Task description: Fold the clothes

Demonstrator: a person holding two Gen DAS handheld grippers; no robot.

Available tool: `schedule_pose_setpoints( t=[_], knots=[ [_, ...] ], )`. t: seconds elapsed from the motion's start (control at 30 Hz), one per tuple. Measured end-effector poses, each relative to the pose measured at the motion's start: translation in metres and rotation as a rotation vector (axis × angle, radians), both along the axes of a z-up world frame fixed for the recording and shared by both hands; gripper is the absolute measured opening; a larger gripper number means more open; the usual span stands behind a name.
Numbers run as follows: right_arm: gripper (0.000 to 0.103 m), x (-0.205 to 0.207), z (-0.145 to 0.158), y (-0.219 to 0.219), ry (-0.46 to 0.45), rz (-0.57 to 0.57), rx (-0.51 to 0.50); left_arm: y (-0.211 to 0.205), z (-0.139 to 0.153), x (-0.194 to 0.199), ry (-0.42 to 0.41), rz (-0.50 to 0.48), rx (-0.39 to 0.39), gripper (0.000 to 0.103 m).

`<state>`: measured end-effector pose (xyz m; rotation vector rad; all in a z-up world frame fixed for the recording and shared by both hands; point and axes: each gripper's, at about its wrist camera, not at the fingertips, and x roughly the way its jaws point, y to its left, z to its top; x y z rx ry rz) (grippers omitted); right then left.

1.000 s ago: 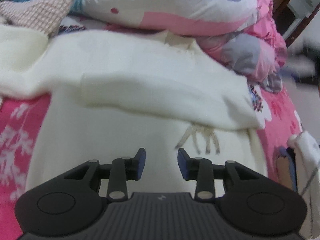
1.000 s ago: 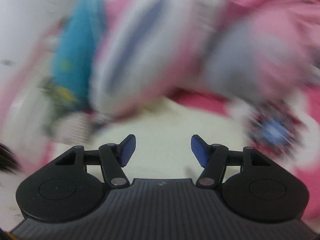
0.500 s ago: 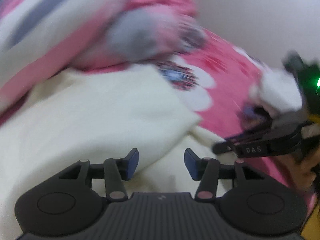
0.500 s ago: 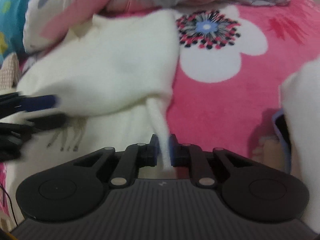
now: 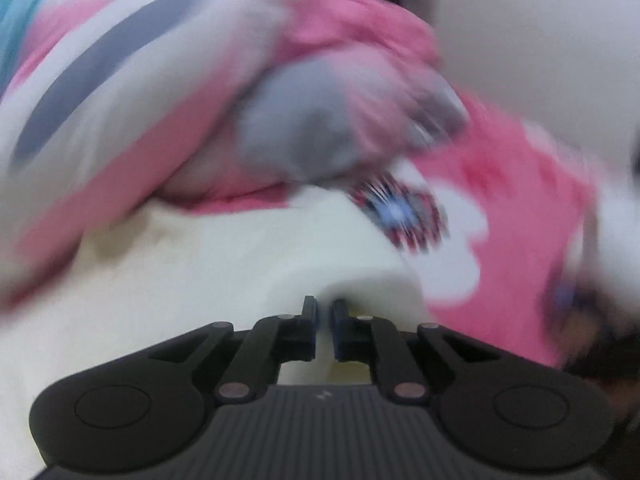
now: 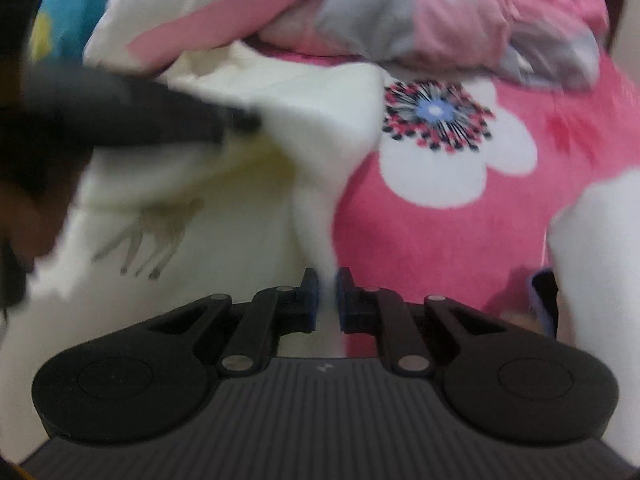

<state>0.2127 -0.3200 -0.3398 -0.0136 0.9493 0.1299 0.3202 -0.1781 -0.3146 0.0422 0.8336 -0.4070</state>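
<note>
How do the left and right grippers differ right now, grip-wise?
Left gripper is shut on a rolled fold of the cream garment; its jaws have just been closing. Right gripper pinches a thin strip of that garment's edge beside the pink floral sheet. The left view is motion-blurred, the right sharper. Both are shut on the same cloth.

Soft matt cream cloth garment (image 6: 320, 128), matt pink flower-print cloth bedsheet (image 6: 420, 240), matt black plastic right tool (image 6: 328, 292)

Garment (image 6: 240, 240) lies on bedsheet (image 6: 440, 240), bedding pile (image 6: 360, 12) behind it.
Sheet's flower print (image 6: 436, 110) sits just right of the garment's edge; another cloth (image 6: 596, 240) lies at far right; the pile overlaps the garment's far edge.
</note>
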Motion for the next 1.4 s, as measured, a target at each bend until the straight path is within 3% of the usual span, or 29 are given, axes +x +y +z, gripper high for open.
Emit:
schedule_pose_setpoints(
  t=[0.1, 0.27, 0.33, 0.43, 0.57, 0.63, 0.7, 0.83, 0.93, 1.0, 1.07, 1.1, 1.13, 1.4],
  knots=[
    [0.012, 0.001, -0.009, 0.0, 0.054, 0.021, 0.044, 0.02, -0.011, 0.007, 0.067, 0.051, -0.046, 0.006],
    [0.034, -0.007, 0.012, -0.044, -0.011, -0.116, 0.418, 0.037, -0.016, 0.01, 0.083, 0.066, -0.09, 0.006],
    [0.041, -0.002, 0.013, -0.056, -0.02, -0.166, 0.502, 0.04, -0.016, 0.011, 0.085, 0.071, -0.1, 0.006],
    [0.041, 0.015, 0.003, -0.052, 0.006, -0.148, 0.471, 0.037, -0.014, 0.011, 0.082, 0.072, -0.1, 0.006],
    [0.041, 0.033, -0.002, -0.031, 0.018, -0.033, 0.442, 0.035, -0.01, 0.008, 0.059, 0.054, -0.086, 0.006],
    [0.035, 0.038, -0.003, -0.018, 0.011, 0.005, 0.337, 0.033, -0.009, 0.005, 0.045, 0.038, -0.086, 0.006],
    [0.011, 0.042, -0.004, -0.009, 0.001, 0.024, 0.21, 0.03, -0.006, 0.001, 0.038, 0.013, -0.1, 0.006],
    [0.008, 0.03, -0.003, -0.016, -0.03, -0.05, 0.074, 0.006, -0.005, -0.014, 0.001, -0.099, -0.086, 0.005],
    [0.003, 0.023, -0.02, -0.014, -0.045, -0.085, -0.167, -0.022, -0.024, -0.024, 0.001, -0.199, -0.015, 0.006],
    [0.003, 0.026, -0.036, -0.028, -0.006, -0.154, -0.277, -0.032, -0.044, -0.025, 0.055, -0.231, 0.045, 0.007],
    [0.001, 0.028, -0.033, -0.041, -0.001, -0.212, -0.228, -0.028, -0.044, -0.028, 0.065, -0.225, 0.0, 0.014],
    [0.004, 0.029, -0.025, -0.041, -0.009, -0.213, -0.208, -0.024, -0.042, -0.029, 0.069, -0.222, -0.024, 0.026],
    [0.004, 0.028, -0.017, -0.038, -0.022, -0.206, -0.184, -0.019, -0.039, -0.031, 0.068, -0.215, -0.033, 0.031],
    [0.005, 0.029, 0.014, -0.003, -0.071, 0.039, 0.009, 0.047, -0.011, -0.046, 0.098, -0.074, -0.037, 0.035]
  ],
)
